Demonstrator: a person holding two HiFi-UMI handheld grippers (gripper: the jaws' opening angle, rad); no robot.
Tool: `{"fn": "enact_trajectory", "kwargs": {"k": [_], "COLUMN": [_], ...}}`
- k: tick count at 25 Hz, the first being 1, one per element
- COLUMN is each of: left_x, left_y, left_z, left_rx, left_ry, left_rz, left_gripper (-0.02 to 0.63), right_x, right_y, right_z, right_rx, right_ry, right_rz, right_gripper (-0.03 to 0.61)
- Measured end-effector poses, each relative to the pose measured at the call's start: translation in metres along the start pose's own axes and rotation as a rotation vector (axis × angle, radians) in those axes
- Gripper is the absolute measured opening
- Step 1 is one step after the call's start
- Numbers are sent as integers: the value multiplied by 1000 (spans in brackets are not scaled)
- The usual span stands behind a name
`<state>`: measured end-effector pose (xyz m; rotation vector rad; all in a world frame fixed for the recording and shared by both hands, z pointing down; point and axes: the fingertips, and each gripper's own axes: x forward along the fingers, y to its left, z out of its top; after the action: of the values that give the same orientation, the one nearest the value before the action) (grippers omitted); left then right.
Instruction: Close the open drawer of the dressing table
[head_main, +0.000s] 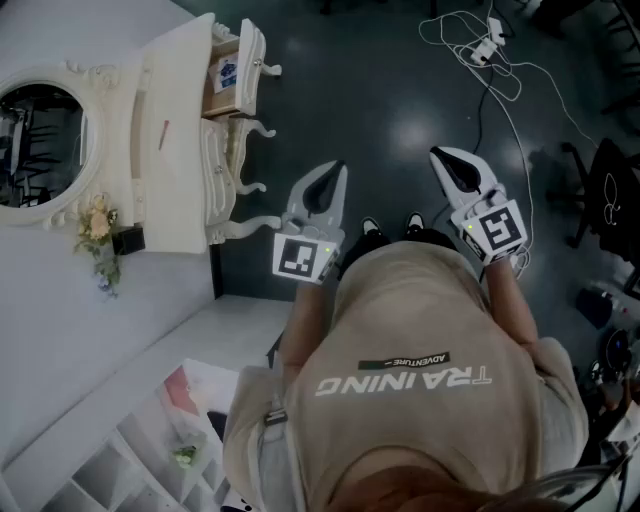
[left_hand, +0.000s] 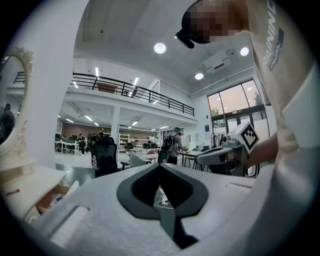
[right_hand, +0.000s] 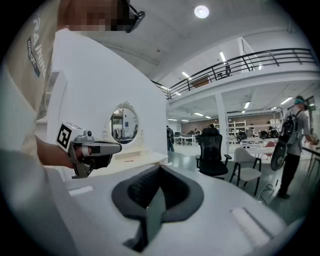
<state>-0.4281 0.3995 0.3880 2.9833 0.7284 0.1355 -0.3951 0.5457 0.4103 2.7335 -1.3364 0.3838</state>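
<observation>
The white dressing table stands at the left, its oval mirror against the wall. Its far drawer is pulled out, showing a brown inside with a blue-and-white item. My left gripper hangs shut and empty over the dark floor, to the right of the table's curved legs and short of the drawer. My right gripper is shut too, further right, holding nothing. In the left gripper view the drawer shows low at the left, beside the closed tip of the gripper. The right gripper view shows the table and the mirror.
White cables and a power strip lie on the floor at the far right. A black office chair stands at the right edge. A white shelf unit is at the near left. Flowers and a red pen sit on the tabletop.
</observation>
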Motion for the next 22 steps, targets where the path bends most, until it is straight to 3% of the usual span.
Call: {"fn": "enact_trajectory", "kwargs": {"k": [4,10,14,17,20,22], "left_x": [10,21,32,49,77,99], "left_y": [27,45,54,58,68,74], "left_z": [-9,-21,-27,-38,-46,-46], "left_rx": [57,47,55,8,-103,-99], "left_ry": [12,10,8,31,58,68], "left_rz": [-34,-122,-153,-150,-145,-132], "left_gripper": [2,2,2,2,2,2], "right_x": [35,59,63,61,70,83], "right_y": [-1,6,4,-15,-45,-68], "right_z": [-4,4,-4,-17,-34,-45], "right_rx": [11,-1,44,59,105,161], "right_ry": [-29,-36,-14,39,77,69], "right_rz": [-20,-52,-63,-91,-100,-83], "right_gripper": [3,3,3,3,3,3]}}
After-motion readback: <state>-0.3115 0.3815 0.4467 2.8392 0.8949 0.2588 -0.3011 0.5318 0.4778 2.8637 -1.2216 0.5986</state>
